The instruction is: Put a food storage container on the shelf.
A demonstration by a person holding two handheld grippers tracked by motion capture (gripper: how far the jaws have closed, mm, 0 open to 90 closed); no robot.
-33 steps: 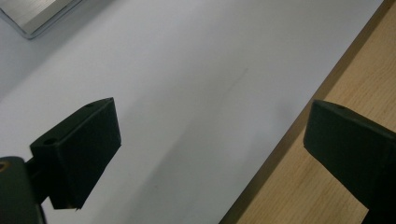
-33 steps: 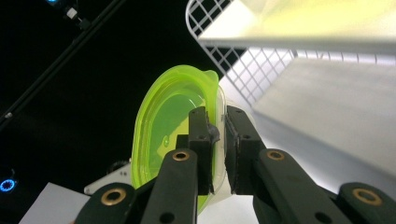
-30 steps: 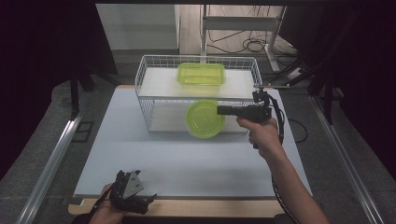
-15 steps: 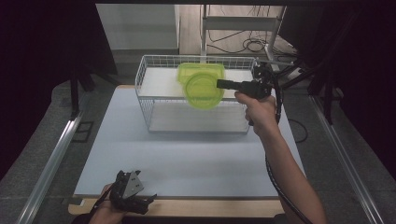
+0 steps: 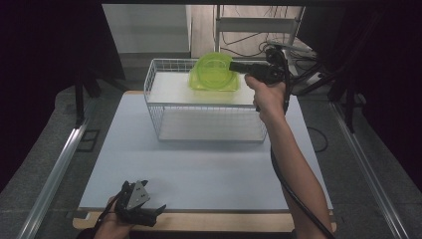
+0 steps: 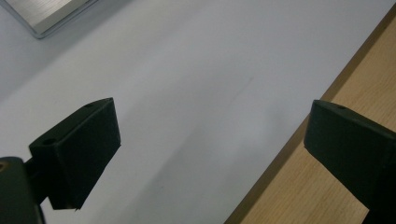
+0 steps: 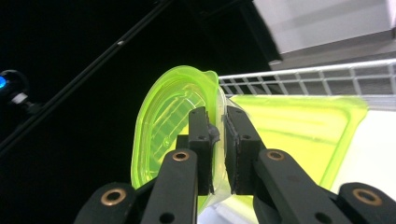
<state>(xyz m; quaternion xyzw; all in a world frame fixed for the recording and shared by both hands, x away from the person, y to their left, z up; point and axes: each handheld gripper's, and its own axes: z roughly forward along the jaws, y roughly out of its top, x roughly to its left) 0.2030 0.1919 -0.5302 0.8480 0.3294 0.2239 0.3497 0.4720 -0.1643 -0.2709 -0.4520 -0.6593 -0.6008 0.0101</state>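
Note:
A round, clear green bowl [image 5: 211,69] hangs on edge above the top shelf of a white wire rack [image 5: 152,102]. My right gripper [image 5: 235,65] is shut on its rim. In the right gripper view the two pads pinch the bowl's [image 7: 161,121] wall, at my right gripper [image 7: 215,117]. A rectangular green container [image 7: 303,135] lies on the shelf just behind it, its front edge showing under the bowl [image 5: 221,88]. My left gripper [image 5: 157,215] rests at the near left table edge, held by a hand. Its jaws stand wide apart over the mat, and my left gripper [image 6: 212,130] holds nothing.
The rack's wires [image 7: 303,77] run behind the bowl. A white mat [image 5: 199,169] covers the table in front of the rack, with a wooden border [image 6: 308,186] at the near edge. Cables and dark stands crowd the far right behind the rack.
My right gripper has carried the bowl up and away, from in front of the rack's lower shelf to above its top shelf. The left gripper has not moved.

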